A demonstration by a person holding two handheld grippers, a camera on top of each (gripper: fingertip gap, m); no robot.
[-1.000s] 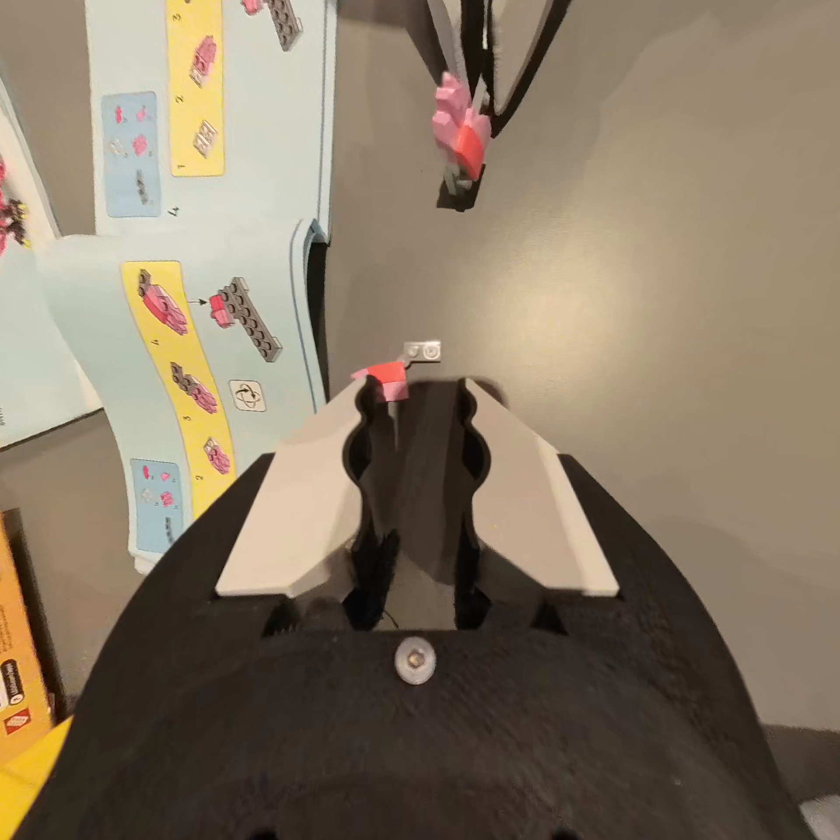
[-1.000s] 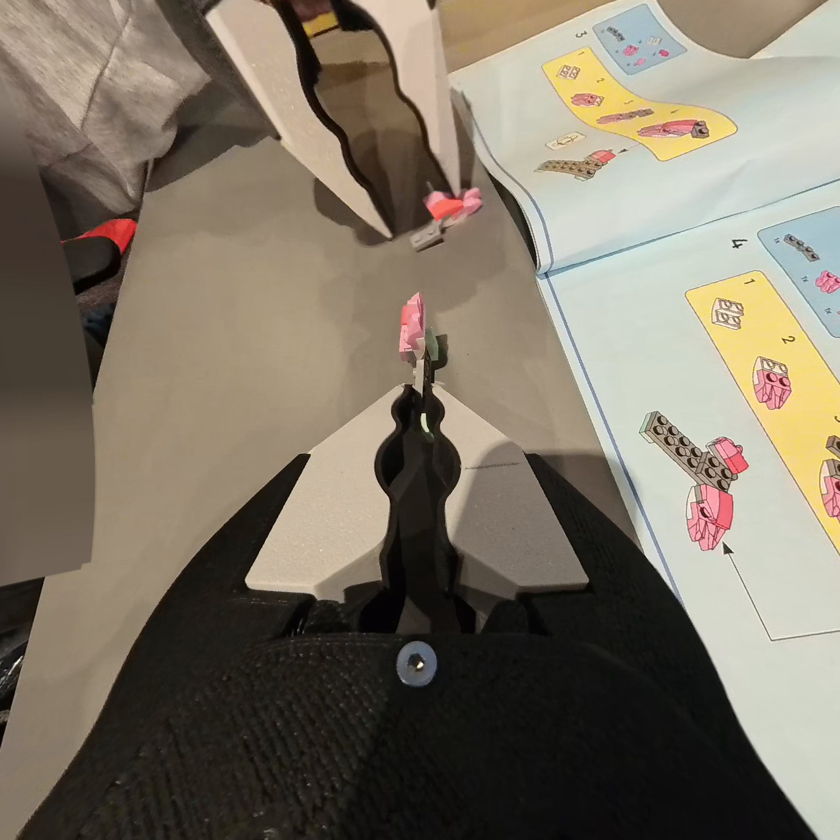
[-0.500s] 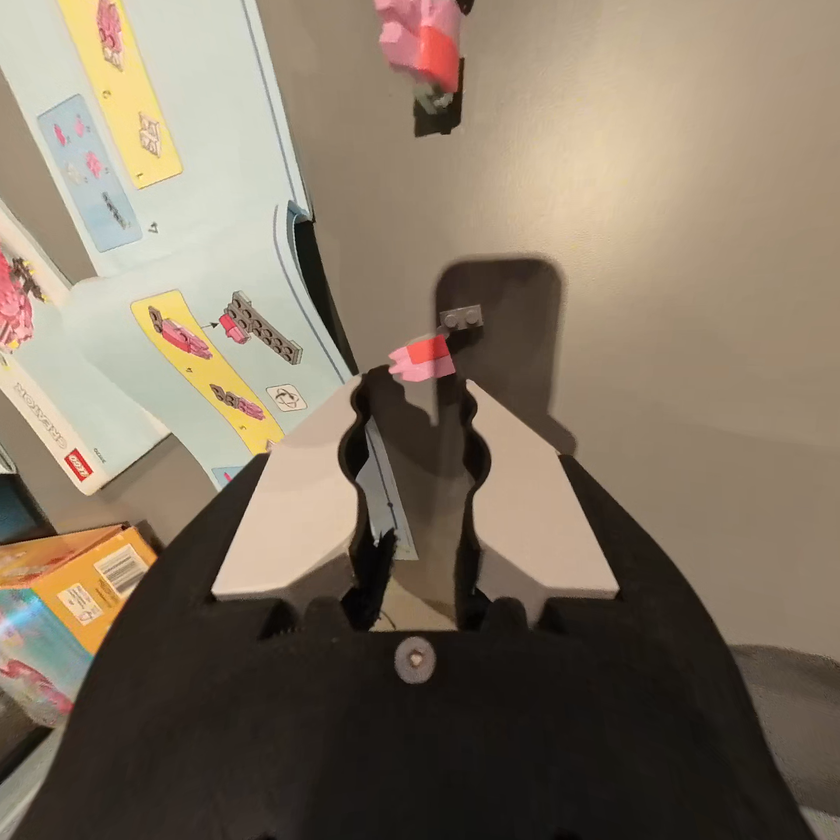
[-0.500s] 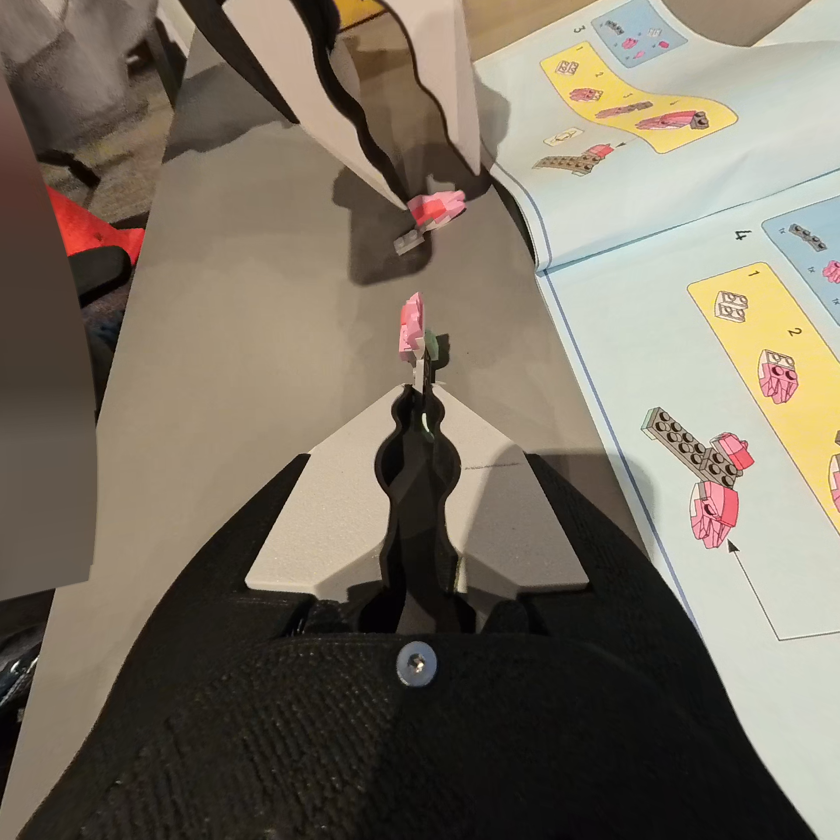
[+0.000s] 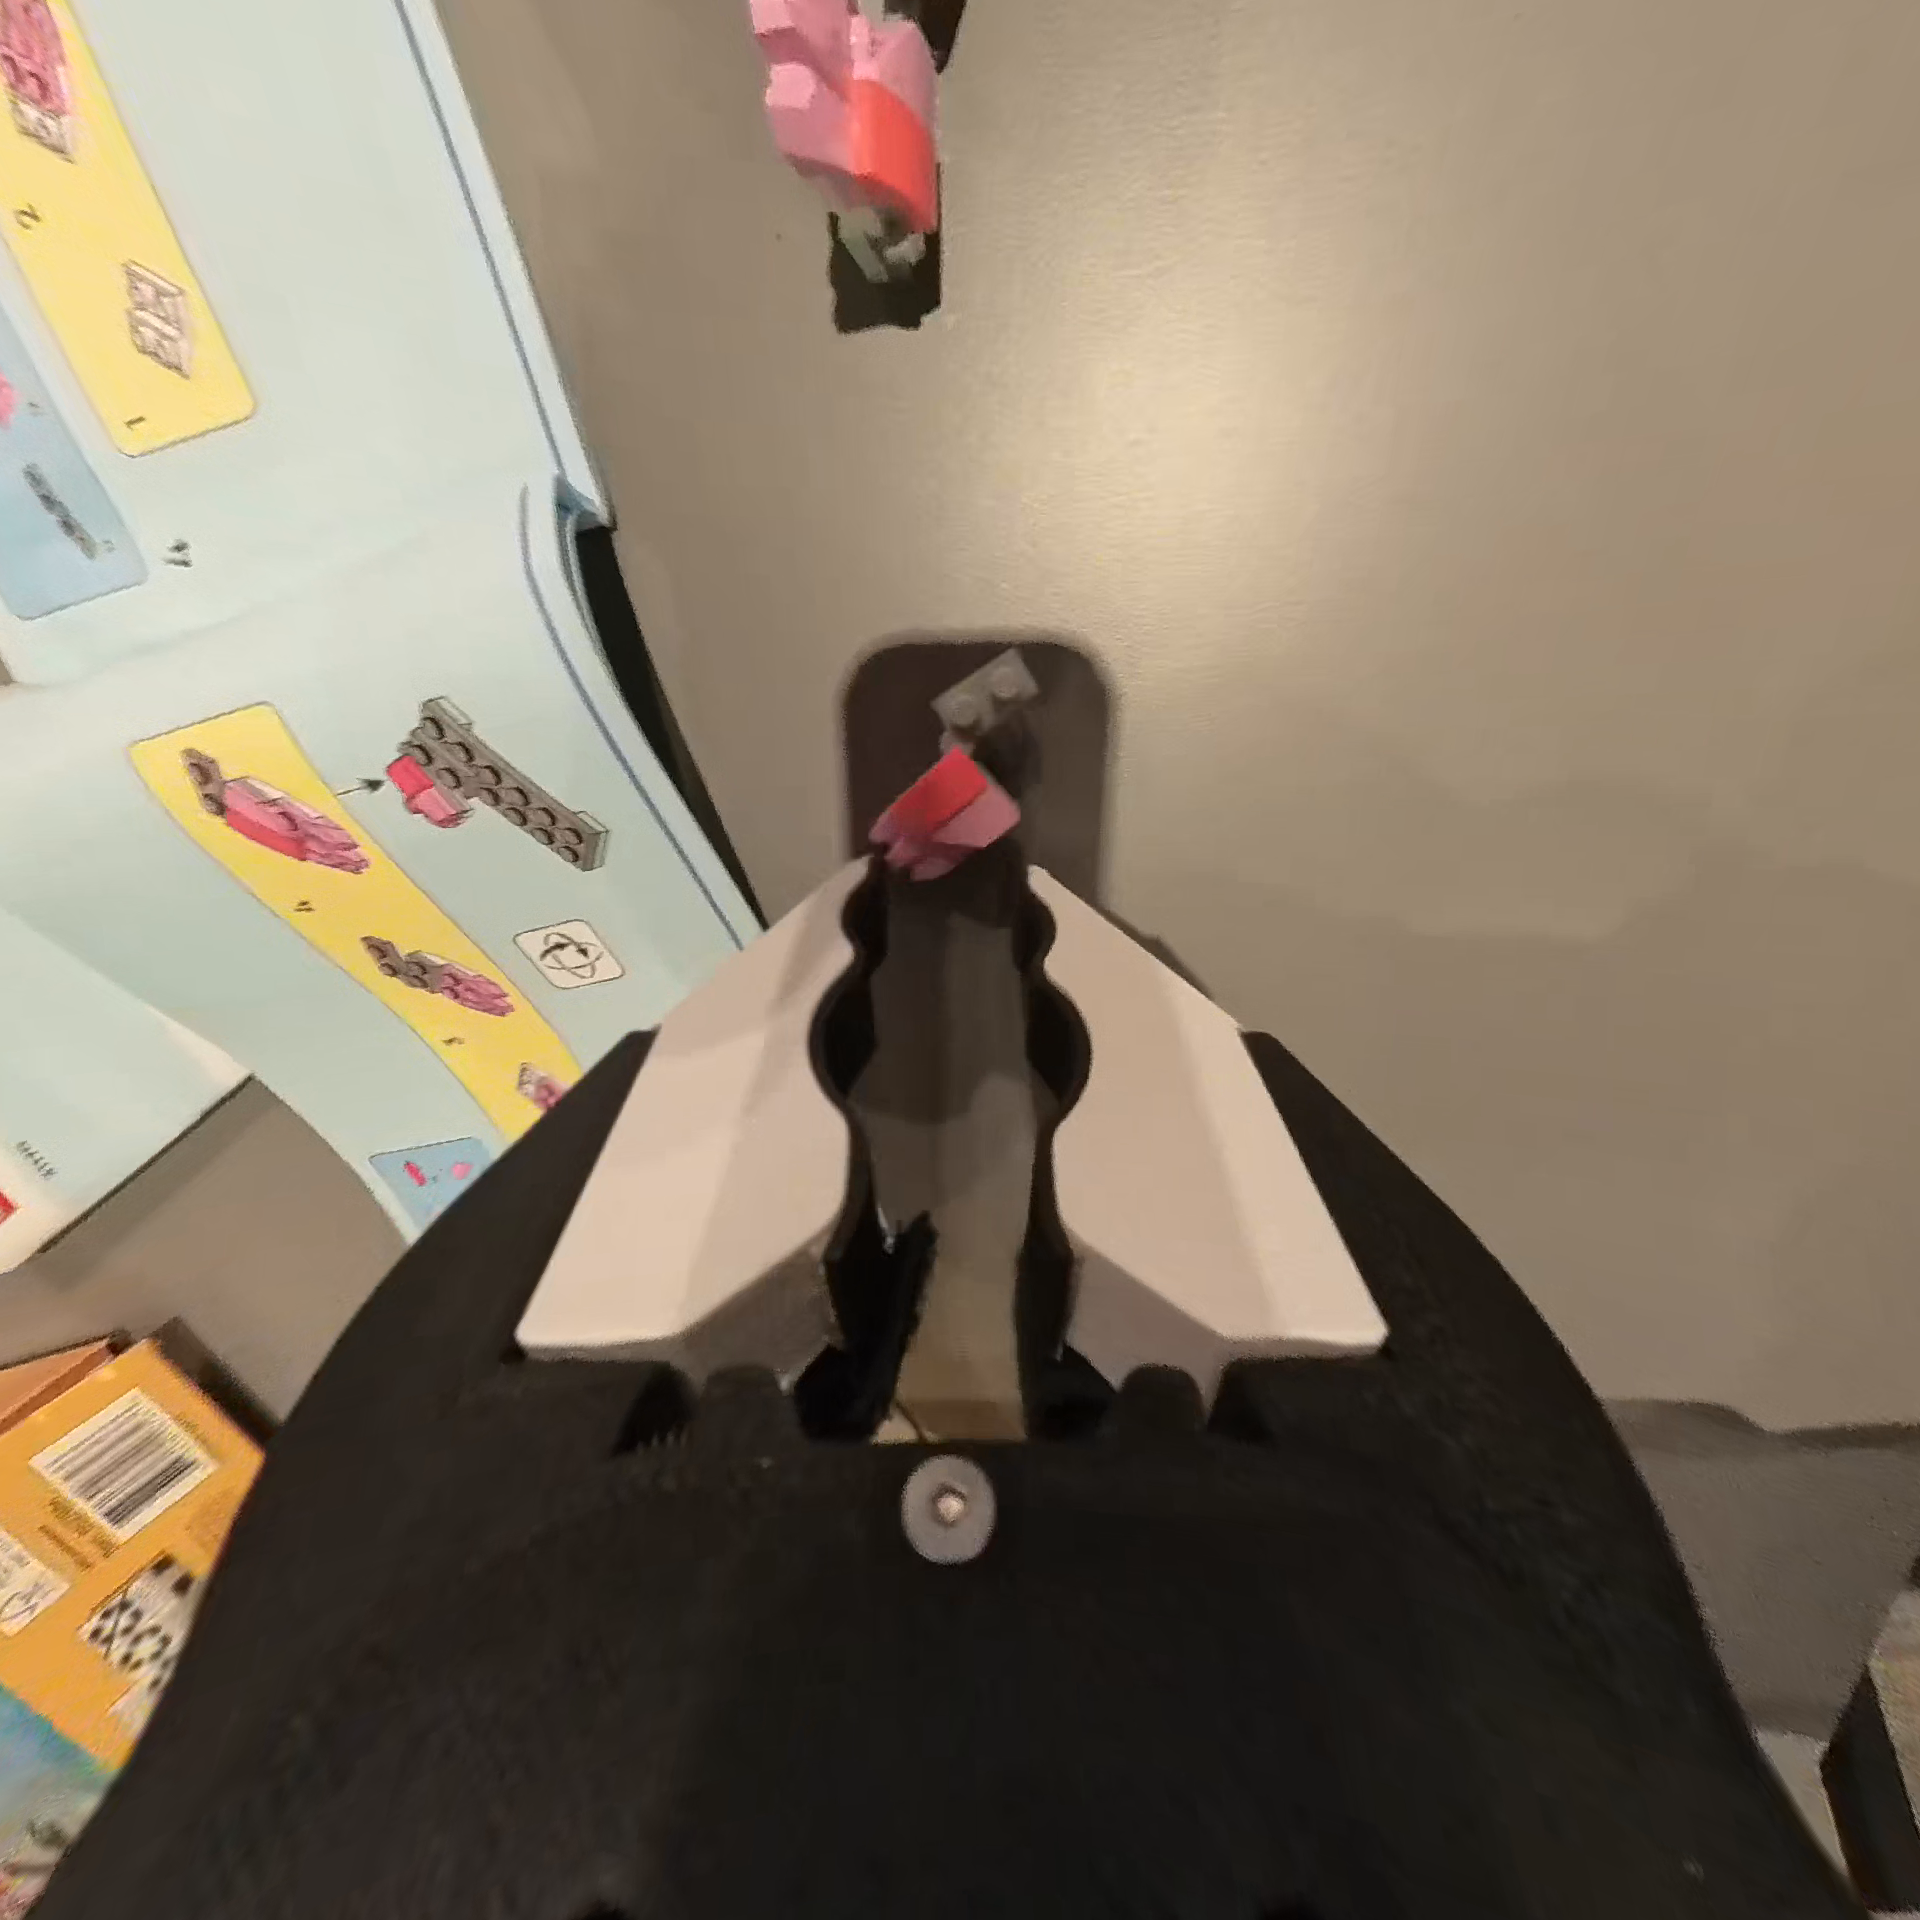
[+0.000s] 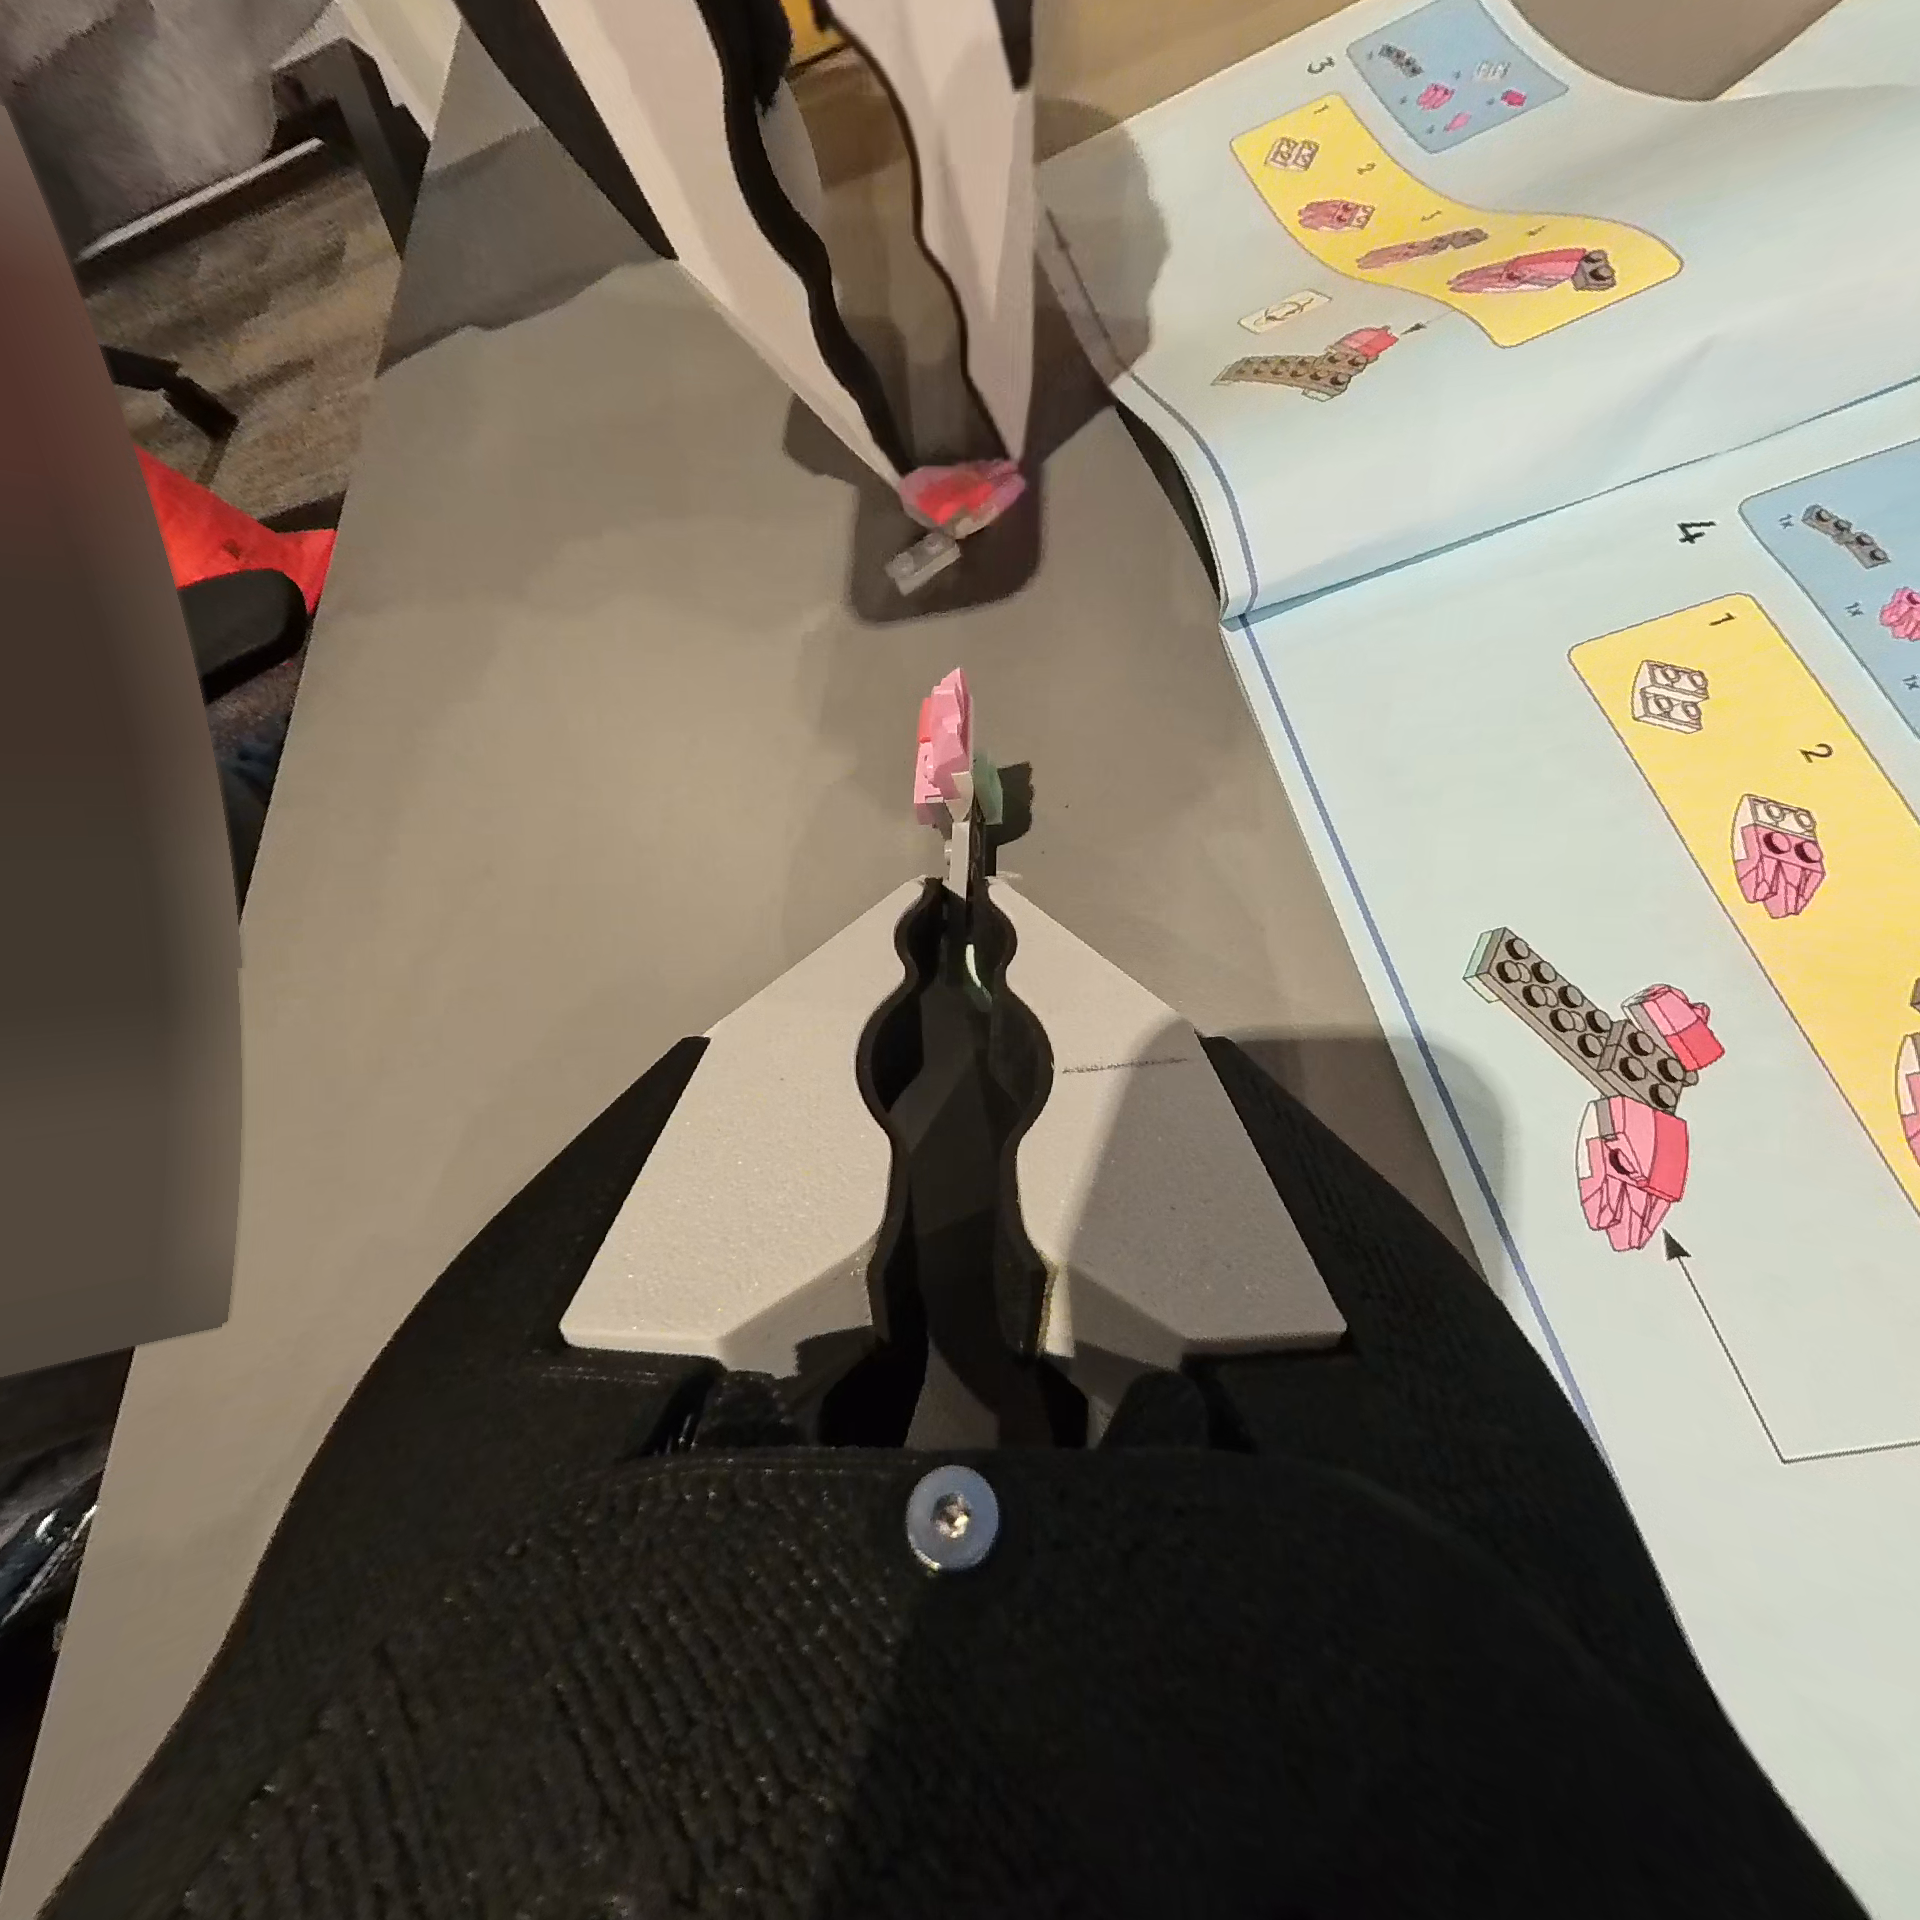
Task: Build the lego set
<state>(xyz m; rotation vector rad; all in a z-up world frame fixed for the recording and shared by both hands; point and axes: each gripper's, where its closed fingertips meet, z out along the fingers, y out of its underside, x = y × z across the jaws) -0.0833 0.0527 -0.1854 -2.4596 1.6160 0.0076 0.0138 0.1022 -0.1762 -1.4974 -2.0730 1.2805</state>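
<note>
My left gripper (image 5: 951, 868) is shut on a small pink and red lego piece (image 5: 940, 826) with a grey plate (image 5: 987, 694) hanging off its far end. It holds the piece a little above the grey table, over its own shadow. It also shows at the top of the right wrist view (image 6: 956, 468), pointing down. My right gripper (image 6: 961, 883) is shut on a dark plate that carries a pink lego assembly (image 6: 943, 753), upright above the table. That assembly shows at the top of the left wrist view (image 5: 852, 125). The two pieces are apart.
The open instruction booklet (image 6: 1558, 623) lies on the table to my right gripper's right, and to the left in the left wrist view (image 5: 312, 582). An orange box (image 5: 94, 1507) stands at the lower left. A red object (image 6: 229, 530) lies past the table's left edge. Tip to tip, the grippers are about 12 cm apart.
My left gripper has lifted off the table with the pink and red piece and come closer to the right gripper; the piece has tilted. The right gripper has stayed put.
</note>
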